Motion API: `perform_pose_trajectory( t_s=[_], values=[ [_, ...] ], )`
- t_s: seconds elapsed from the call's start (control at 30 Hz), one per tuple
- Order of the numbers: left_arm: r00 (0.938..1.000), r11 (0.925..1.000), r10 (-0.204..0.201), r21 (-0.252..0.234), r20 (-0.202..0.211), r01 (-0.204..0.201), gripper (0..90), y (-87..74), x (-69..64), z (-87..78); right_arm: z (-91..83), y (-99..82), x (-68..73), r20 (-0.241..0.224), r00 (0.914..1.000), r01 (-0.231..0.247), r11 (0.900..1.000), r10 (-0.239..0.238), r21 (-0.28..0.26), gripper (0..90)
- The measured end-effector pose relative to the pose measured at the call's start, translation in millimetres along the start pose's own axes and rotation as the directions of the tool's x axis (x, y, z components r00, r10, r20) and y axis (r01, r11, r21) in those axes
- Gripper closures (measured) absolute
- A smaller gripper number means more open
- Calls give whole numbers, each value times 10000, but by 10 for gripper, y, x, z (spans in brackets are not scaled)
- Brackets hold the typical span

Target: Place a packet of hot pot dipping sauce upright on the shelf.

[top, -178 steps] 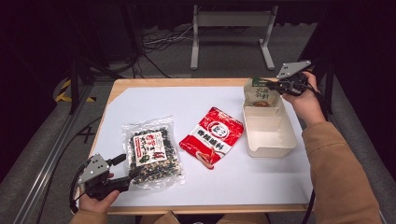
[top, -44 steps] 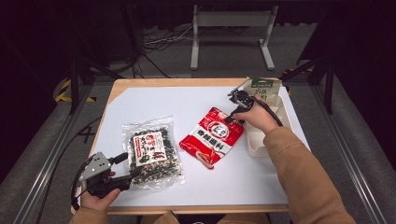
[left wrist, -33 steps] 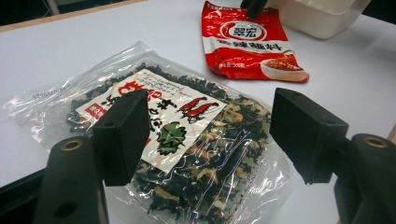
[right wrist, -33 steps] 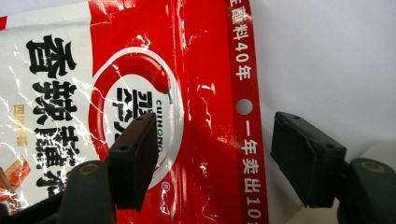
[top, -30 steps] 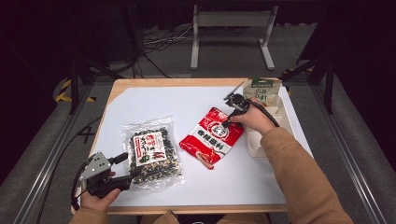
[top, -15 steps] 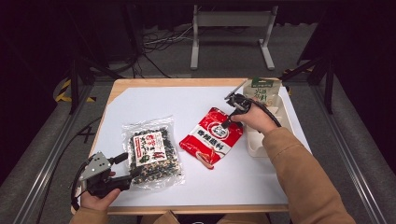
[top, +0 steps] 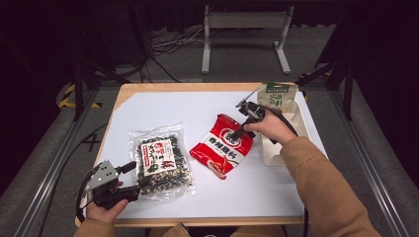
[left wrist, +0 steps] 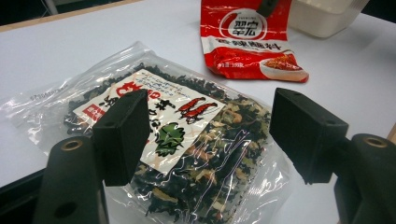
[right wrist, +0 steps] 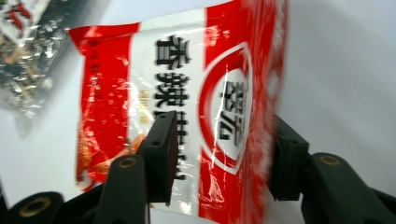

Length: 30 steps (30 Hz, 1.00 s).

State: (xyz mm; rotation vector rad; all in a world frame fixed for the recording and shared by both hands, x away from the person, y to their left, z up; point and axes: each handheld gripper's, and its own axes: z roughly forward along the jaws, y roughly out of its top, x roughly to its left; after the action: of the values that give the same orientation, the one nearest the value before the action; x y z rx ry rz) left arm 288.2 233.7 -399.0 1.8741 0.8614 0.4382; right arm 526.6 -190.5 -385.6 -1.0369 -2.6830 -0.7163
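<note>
While my right gripper (top: 243, 129) sits over the upper edge of the red seasoning packet (top: 221, 145) in the high view, I judge the step in hand to be the pickup of that packet, which lies flat on the bench (top: 163, 103) just left of the white plastic tub (top: 276, 148); a green snack pouch (top: 277, 95) already stands in the tub's far end, so the tub is likely the goal. My left gripper (top: 132, 177) rests at the near left corner, beside the clear bag of dried seaweed mix (top: 160, 160). From the left gripper view, its jaws stand wide apart with nothing clamped, the seaweed bag (left wrist: 187, 140) lying beyond them and the red packet (left wrist: 247, 42) farther off. From the right gripper view, the jaws have just been closing and straddle the packet (right wrist: 187, 93), whose right side looks lifted and blurred between them; I cannot tell that the pads press it yet, so I take them as part open. Next I must finish the pinch on the crinkly film, then lift and carry right. Only the tub's near wall and the pouch inside could obstruct.
</note>
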Motion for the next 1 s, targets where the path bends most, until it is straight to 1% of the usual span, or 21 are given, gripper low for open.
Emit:
perform_pose_trajectory(
  t_s=[0.1, 0.13, 0.23, 0.27, 0.3, 0.37, 0.43, 0.47, 0.5, 0.53, 0.57, 0.6, 0.63, 0.7, 0.8, 0.9, 1.0],
  values=[
    [10000, 10000, 6, 3, 2, -6, 293, 0, 1, 1, 64, 1, 63, -163, 9996, 216, 9994, -212, 279, 521],
    [10000, 10000, 8, 4, 1, -8, 293, 0, 0, 1, 76, 0, 68, -142, 9992, 369, 9986, -363, 383, 521],
    [10000, 10000, 14, 7, -2, -14, 293, 0, -1, 0, 134, -3, 102, 29, 9979, 642, 9957, -646, 668, 522],
    [10000, 10000, -2, 15, -5, 2, 293, -1, -3, -1, 153, -4, 110, 90, 9975, 693, 9946, -702, 778, 529],
    [10000, 10000, 34, 15, -14, -34, 293, 0, -1, -3, 171, -7, 111, 261, 9964, 780, 9929, -806, 897, 554],
    [10000, 10000, 30, 7, -7, -30, 293, 0, -1, -3, 185, -9, 107, 318, 9968, 698, 9926, -732, 990, 581],
    [10000, 10000, 13, 2, -4, -13, 293, -1, -1, -1, 188, -12, 98, 404, 9973, 563, 9924, -611, 1095, 641],
    [10000, 10000, 13, 2, -4, -13, 293, -1, -1, -1, 188, -12, 98, 404, 9973, 563, 9924, -611, 1095, 641],
    [10000, 10000, 20, 6, -3, -20, 293, 0, -2, 0, 198, -19, 86, 447, 9972, 539, 9917, -594, 1169, 682],
    [10000, 10000, 20, 6, -3, -20, 293, 0, -2, 0, 198, -19, 86, 447, 9972, 539, 9917, -594, 1169, 682],
    [10000, 10000, 21, 7, -1, -21, 293, 0, -3, 0, 201, -21, 81, 454, 9973, 523, 9912, -582, 1214, 704],
    [10000, 10000, 20, 6, -5, -20, 293, 0, -3, 0, 203, -23, 75, 500, 9972, 492, 9909, -558, 1255, 744],
    [10000, 10000, 18, 3, -5, -18, 293, 0, -2, 0, 199, -21, 68, 646, 9961, 511, 9899, -600, 1321, 793],
    [10000, 10000, -1, 11, -3, 1, 293, -1, -3, -1, 193, -19, 64, 776, 9948, 549, 9892, -659, 1357, 851],
    [10000, 10000, 60, 8, -18, -60, 293, 1, 0, -2, 178, -19, 61, 788, 9950, 499, 9895, -609, 1355, 876],
    [10000, 10000, 39, 7, -12, -39, 293, 0, 0, -3, 146, -16, 78, 808, 9953, 436, 9907, -543, 1286, 878],
    [10000, 10000, 29, -8, -6, -29, 293, 1, -2, -1, 110, -11, 98, 853, 9945, 498, 9914, -604, 1211, 879]
  ],
)
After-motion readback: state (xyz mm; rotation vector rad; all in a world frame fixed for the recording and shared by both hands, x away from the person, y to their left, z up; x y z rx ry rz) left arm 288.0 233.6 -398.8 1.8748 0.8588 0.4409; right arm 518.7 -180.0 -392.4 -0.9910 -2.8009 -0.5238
